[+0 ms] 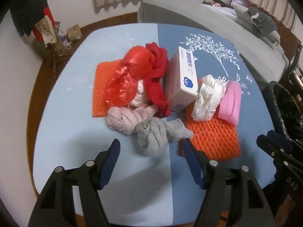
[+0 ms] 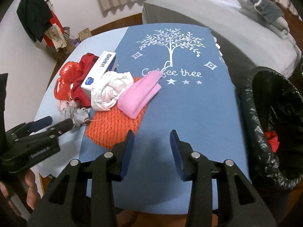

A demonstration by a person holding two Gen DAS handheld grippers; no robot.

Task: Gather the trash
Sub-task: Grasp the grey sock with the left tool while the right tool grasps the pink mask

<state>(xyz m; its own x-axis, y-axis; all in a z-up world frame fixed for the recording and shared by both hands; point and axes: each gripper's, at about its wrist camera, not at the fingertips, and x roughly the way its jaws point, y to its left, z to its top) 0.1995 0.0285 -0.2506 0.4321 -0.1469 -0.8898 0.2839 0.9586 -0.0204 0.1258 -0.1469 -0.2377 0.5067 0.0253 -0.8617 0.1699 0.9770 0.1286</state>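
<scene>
Trash: a pile of soft things lies on the counter [image 1: 62,132], mostly across the line where its light blue half meets its dark blue half.
Grey cloth [image 1: 151,136]: at the near end of the pile, closest to the left gripper.
Pale pink cloth [image 1: 121,120]: touching the grey cloth, on the light blue half.
Red plastic bag [image 1: 128,75]: at the far end of the pile, on an orange mesh pad [image 1: 99,94].
Red cloth [image 1: 156,71]: between the red bag and the white box.
White box [image 1: 180,81]: tilted, in the middle of the pile.
White crumpled paper [image 2: 108,90]: leaning on the box, on a second orange mesh pad [image 2: 113,128].
Pink pad [image 2: 138,96]: beside the white paper, on the dark blue half.
Bin [image 2: 274,124]: black bag inside, just past the counter's right edge, something red in it.
Left gripper [image 1: 151,145]: jaws wide apart, holding nothing, above the grey cloth.
Right gripper [image 2: 151,138]: jaws partly open, holding nothing, over bare dark blue counter.
</scene>
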